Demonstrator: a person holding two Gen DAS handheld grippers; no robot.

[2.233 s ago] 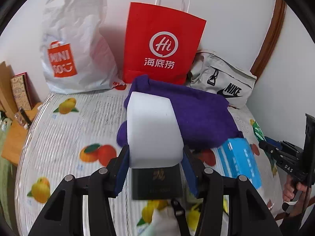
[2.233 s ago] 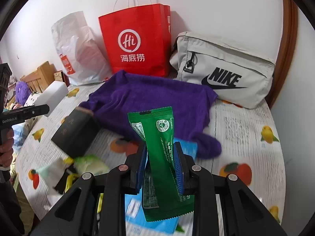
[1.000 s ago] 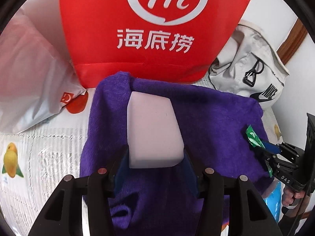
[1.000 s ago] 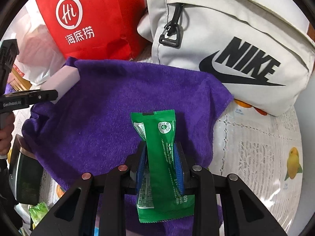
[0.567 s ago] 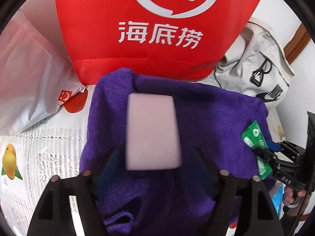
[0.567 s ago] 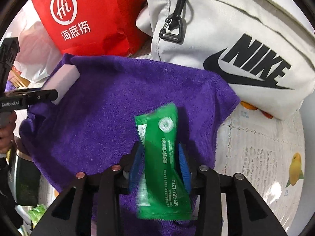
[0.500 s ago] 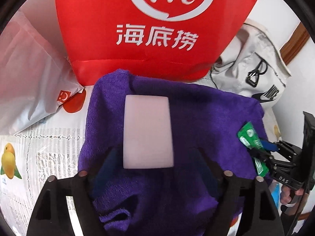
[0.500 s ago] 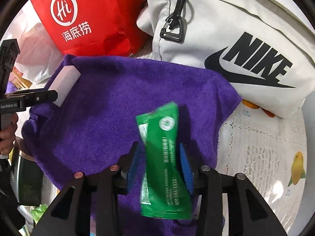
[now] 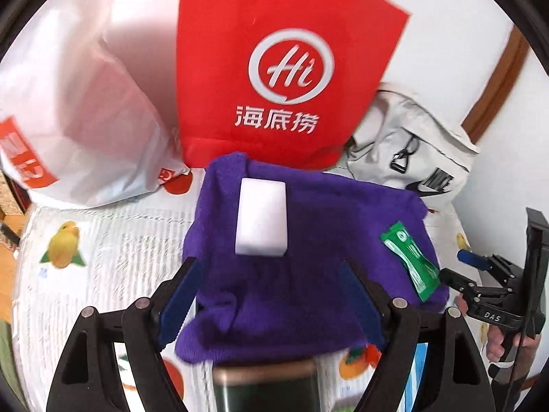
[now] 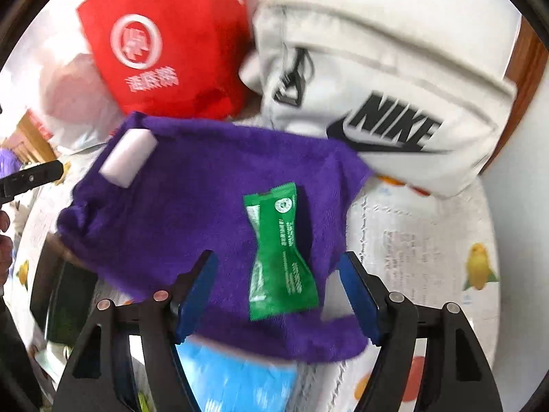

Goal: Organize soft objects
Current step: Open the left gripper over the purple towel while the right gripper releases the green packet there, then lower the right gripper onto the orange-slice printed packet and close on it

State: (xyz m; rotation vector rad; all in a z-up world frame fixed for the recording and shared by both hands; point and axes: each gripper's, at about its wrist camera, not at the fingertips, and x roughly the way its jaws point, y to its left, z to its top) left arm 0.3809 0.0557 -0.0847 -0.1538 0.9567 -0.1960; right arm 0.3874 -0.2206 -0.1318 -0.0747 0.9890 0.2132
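Releasing: both jaws have just been opening and now stand empty, left hand-held gripper (image 9: 271, 295) clear of the white sponge (image 9: 261, 219), right hand-held gripper (image 10: 279, 295) clear of the green packet (image 10: 279, 257), both resting on the purple towel (image 9: 308, 257), so next probably fetching another soft item.

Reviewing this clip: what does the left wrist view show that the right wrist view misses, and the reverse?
Only the left wrist view: the right gripper seen from outside, open, just clear of the green packet, and the MINISO plastic bag's orange print.

Only the right wrist view: a blue packet poking from under the towel's near edge, and the Nike bag's full logo.

Both: the white sponge block and green packet lying released on the purple towel, and the red paper bag behind.
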